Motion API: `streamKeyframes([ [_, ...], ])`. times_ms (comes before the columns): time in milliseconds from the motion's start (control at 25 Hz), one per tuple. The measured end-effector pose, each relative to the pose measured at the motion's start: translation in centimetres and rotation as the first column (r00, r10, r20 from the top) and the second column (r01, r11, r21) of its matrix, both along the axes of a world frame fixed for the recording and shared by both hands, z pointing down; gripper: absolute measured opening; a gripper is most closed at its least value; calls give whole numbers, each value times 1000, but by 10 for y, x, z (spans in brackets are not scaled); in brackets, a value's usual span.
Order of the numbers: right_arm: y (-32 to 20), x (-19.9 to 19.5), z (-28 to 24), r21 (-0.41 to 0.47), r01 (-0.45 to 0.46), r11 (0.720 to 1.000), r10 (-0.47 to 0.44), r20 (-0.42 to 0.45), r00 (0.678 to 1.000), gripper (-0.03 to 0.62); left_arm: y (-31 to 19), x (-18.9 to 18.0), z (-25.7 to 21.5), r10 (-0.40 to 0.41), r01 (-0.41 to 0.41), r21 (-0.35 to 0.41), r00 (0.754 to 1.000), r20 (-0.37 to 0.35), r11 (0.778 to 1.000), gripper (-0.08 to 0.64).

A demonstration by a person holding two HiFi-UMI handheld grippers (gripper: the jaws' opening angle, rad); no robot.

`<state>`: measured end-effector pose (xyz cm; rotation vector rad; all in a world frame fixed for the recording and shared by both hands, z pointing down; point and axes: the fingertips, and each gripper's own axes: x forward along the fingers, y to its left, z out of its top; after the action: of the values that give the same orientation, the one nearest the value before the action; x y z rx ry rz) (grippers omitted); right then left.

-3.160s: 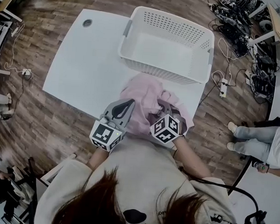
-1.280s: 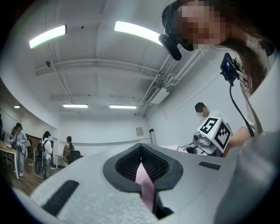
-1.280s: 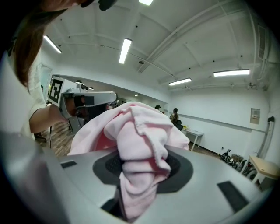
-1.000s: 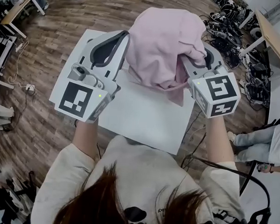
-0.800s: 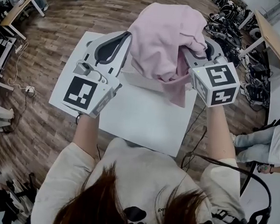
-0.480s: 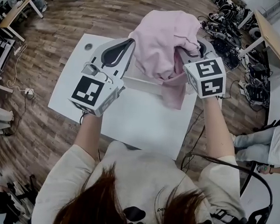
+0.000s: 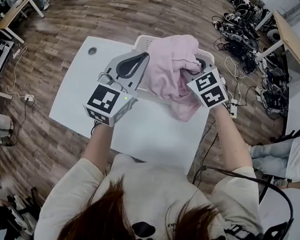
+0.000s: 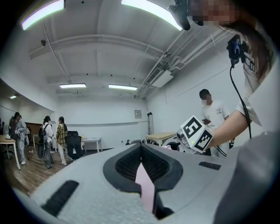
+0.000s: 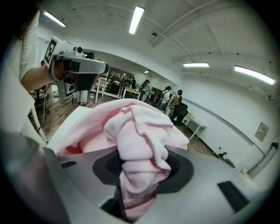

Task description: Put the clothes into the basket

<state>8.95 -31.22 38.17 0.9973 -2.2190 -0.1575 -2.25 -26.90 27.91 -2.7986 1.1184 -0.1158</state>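
Observation:
A pink garment point(image 7: 170, 72) hangs bunched in the air between both grippers, over the white basket point(image 7: 143, 40). Only bits of the basket's rim show behind the cloth. My left gripper point(image 7: 142, 58) is shut on the garment's left edge; in the left gripper view a thin pink strip point(image 8: 145, 188) is pinched between its jaws. My right gripper point(image 7: 195, 65) is shut on a thick fold at the right. In the right gripper view that pink wad point(image 9: 138, 144) fills the space between the jaws and spills over them.
The white table point(image 7: 154, 132) has a round hole point(image 7: 92, 51) at its far left. Cables and gear point(image 7: 247, 26) lie on the wooden floor to the right, beside a wooden desk point(image 7: 297, 34). A seated person's legs point(image 7: 284, 155) are at the right edge.
Both grippers have carried the pink garment forward and lower, away from the head camera. The basket's rim now shows behind the cloth.

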Motion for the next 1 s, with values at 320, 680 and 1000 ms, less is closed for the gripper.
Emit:
streamKeyframes([
  [320, -8, -6, 64, -180, 19, 983, -37, -96, 995, 170, -8, 0, 19, 2, -3, -60, 1000, -17, 998, 8],
  [680, -22, -4, 66, -172, -56, 984, 47, -59, 997, 193, -13, 6, 46, 21, -23, -120, 1000, -15, 992, 8],
  [1000, -27, 3, 51, -108, -101, 989, 102, 7, 995, 75, -17, 24, 62, 46, -49, -156, 999, -21, 986, 8],
])
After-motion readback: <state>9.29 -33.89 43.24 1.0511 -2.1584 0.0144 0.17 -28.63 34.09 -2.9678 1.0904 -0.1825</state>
